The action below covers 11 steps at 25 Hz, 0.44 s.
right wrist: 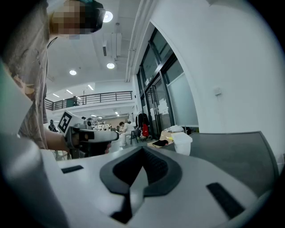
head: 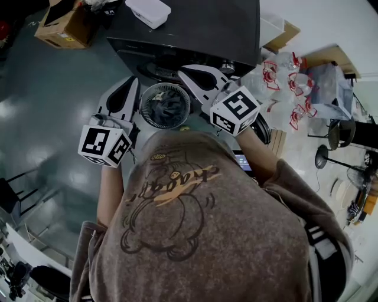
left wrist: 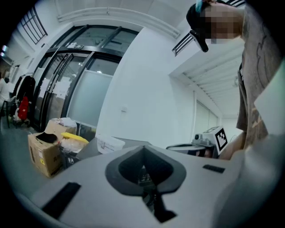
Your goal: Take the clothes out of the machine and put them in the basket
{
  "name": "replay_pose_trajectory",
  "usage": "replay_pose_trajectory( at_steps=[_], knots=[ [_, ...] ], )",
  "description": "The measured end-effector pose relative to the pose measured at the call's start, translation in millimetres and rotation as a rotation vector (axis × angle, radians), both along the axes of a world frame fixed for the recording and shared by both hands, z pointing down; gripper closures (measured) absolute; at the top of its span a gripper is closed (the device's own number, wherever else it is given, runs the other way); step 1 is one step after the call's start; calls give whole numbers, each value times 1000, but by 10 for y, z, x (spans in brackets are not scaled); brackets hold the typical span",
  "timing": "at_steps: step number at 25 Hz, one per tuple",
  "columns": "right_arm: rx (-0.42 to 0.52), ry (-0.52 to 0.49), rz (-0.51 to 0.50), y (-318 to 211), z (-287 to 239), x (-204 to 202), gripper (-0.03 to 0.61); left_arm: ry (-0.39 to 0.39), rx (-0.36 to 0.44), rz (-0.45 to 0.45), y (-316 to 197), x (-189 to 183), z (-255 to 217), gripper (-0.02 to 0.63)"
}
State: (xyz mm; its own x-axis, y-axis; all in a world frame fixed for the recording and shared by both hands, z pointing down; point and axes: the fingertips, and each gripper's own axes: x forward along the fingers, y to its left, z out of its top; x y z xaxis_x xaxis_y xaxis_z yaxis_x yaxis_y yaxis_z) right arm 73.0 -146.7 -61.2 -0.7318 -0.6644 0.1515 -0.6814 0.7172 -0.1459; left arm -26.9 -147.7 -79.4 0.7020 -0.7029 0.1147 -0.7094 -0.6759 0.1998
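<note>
From the head view, a round basket (head: 146,113) stands on the floor in front of me, with dark clothes (head: 167,105) lying in it. Just beyond it is the dark washing machine (head: 195,26). My left gripper (head: 131,84) hovers at the basket's left rim and my right gripper (head: 184,74) at its upper right rim. Both point toward the machine. In the left gripper view the left gripper (left wrist: 143,148) has its jaw tips together with nothing between them. The right gripper (right wrist: 143,149) is likewise shut and empty in the right gripper view.
A white box (head: 149,10) lies on the machine's top. A cardboard box (head: 65,25) stands on the floor at the far left. Water jugs with red handles (head: 288,82) crowd the right, with fans (head: 331,154) beyond them.
</note>
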Motion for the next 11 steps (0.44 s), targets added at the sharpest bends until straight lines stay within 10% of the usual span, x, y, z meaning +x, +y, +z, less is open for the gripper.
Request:
replay_pose_trajectory(
  at_steps=[11],
  knots=[
    [2,-16,64,-34,-2,50,583,2,-14,-32,-20,-54,38,611]
  ],
)
